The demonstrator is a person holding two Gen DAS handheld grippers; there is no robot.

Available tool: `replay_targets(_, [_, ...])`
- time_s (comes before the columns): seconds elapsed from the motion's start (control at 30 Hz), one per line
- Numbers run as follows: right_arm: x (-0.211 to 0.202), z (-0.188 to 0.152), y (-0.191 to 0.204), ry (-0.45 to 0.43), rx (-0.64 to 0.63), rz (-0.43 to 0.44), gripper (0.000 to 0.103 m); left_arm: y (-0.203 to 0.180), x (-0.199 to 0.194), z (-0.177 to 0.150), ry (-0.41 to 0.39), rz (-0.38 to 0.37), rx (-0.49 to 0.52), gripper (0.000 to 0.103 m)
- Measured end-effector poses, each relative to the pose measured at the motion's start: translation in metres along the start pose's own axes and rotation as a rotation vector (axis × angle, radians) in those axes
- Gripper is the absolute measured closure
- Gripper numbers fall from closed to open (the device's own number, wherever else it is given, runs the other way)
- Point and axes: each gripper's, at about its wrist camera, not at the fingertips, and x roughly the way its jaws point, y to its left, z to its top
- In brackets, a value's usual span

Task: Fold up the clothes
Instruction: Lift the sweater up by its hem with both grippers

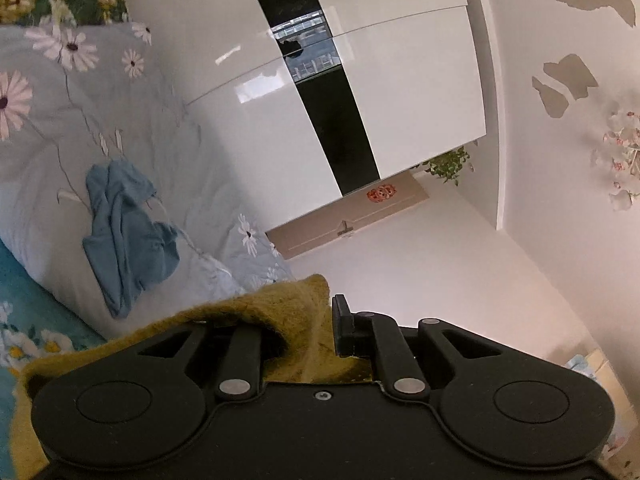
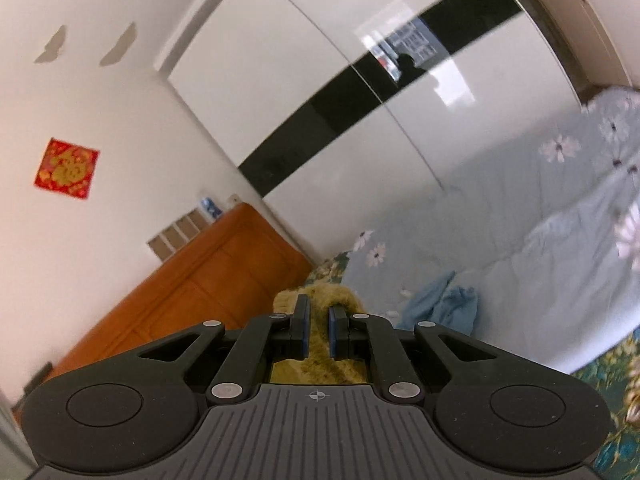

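Above the floral quilt [image 1: 48, 128], both grippers clamp a fuzzy mustard sweater [image 1: 248, 312]: left gripper [image 1: 308, 336], right gripper [image 2: 318, 330]. Keep its edge taut and level (blue garment [image 1: 128, 232] waits on the quilt).

You have before you two garments, one fuzzy yellow-green knit [image 1: 256, 312] and one crumpled blue garment [image 1: 128, 232], one daisy-print quilt [image 1: 52, 128], one wardrobe [image 1: 400, 92], and one red wall decoration [image 2: 66, 169].
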Motion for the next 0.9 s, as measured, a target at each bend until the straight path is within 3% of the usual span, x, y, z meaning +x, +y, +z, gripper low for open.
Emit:
replay_targets(0.17, [-0.021,0.007,0.017,-0.033,-0.014,0.009,0.095,-0.030,-0.016,0.022,0.020,0.028,0.078,0.091])
replay_targets(0.5, [-0.060,0.022,0.052,-0.052,-0.140,-0.058,0.096,-0.077,-0.025,0.034,0.020,-0.024,0.148,0.091])
replay_targets(0.9, [-0.137,0.008,0.086,-0.094,-0.201,-0.083,0.096,-0.125,-0.065,-0.005,0.042,-0.134,0.216,0.089])
